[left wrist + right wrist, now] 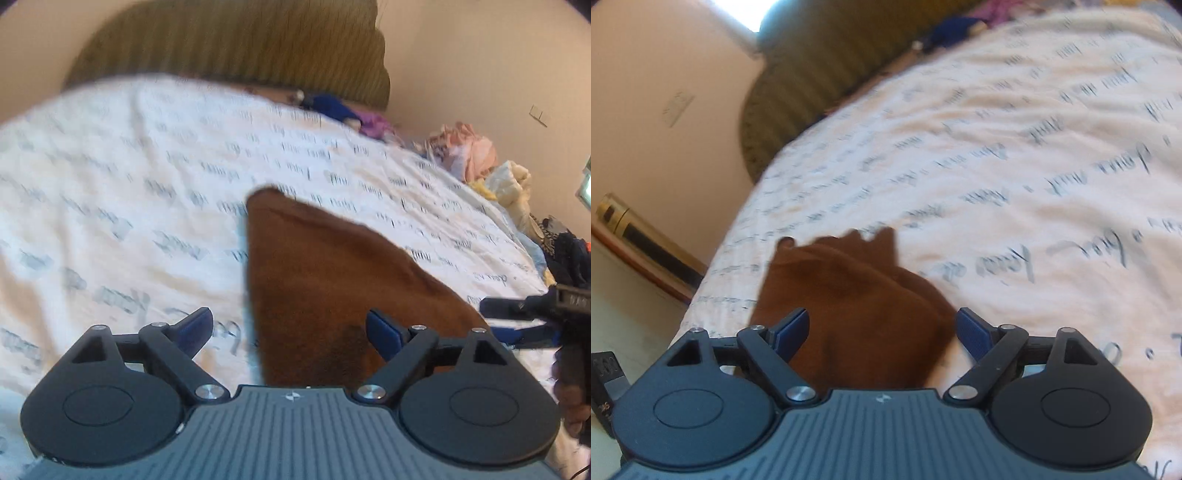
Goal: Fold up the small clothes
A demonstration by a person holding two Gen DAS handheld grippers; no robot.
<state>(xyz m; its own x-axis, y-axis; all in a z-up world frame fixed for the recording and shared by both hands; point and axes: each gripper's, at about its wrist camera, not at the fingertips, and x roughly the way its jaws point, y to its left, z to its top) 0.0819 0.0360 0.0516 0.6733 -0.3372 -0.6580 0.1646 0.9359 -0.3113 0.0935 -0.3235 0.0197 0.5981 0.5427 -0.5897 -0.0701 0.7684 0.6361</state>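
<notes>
Brown garment (332,280) below left gripper (290,332) — jaws apart.

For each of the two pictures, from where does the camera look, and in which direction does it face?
Left wrist view: sits on the left tongs, faces down across the bed sheet to the green headboard; its open tongs show, and the right tongs at the right edge.
Right wrist view: sits on the right tongs, faces down across the sheet toward the wall; its open tongs show.
Shared: brown garment, sheet, headboard.
</notes>
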